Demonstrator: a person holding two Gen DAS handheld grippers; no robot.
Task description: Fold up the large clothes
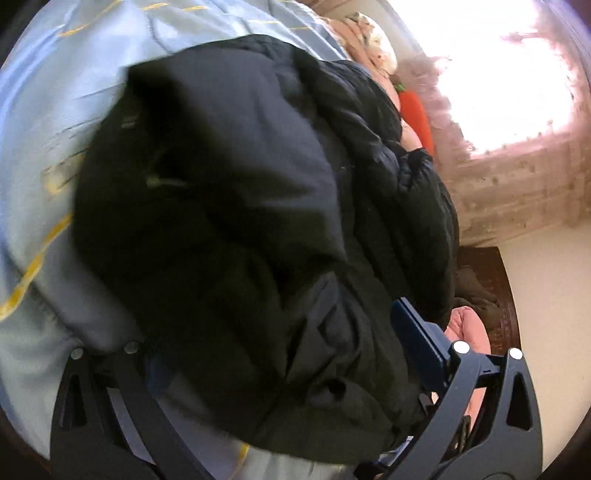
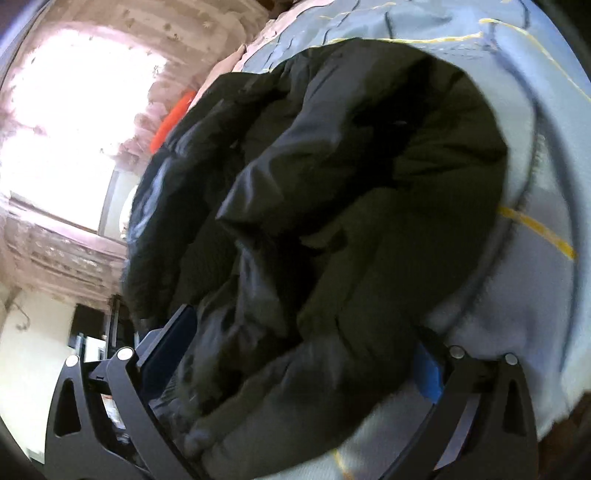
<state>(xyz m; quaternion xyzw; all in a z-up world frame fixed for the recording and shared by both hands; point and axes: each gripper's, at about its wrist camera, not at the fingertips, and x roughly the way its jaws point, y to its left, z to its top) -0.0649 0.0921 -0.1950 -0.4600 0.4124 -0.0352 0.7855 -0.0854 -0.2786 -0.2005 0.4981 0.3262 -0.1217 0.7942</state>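
Both grippers, left (image 1: pixel 280 354) and right (image 2: pixel 306 343), stand with jaws spread wide around the bunched black puffer jacket (image 1: pixel 229 192) on the pale blue bedspread (image 1: pixel 40 122)

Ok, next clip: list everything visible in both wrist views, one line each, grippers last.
Puffer jacket: one, black, bunched on the bed, filling both views.
Bedspread: one, light blue with yellow lines, under the jacket.
Plush carrot: one, orange, beyond the jacket by the pillows.
Pillows: pale, patterned; count unclear.
Curtains: pinkish, around a bright window.
Pink fabric: one piece, beside the bed edge.
Left gripper: jacket between its fingers; grip unclear.
Right gripper: jacket between its fingers; grip unclear.
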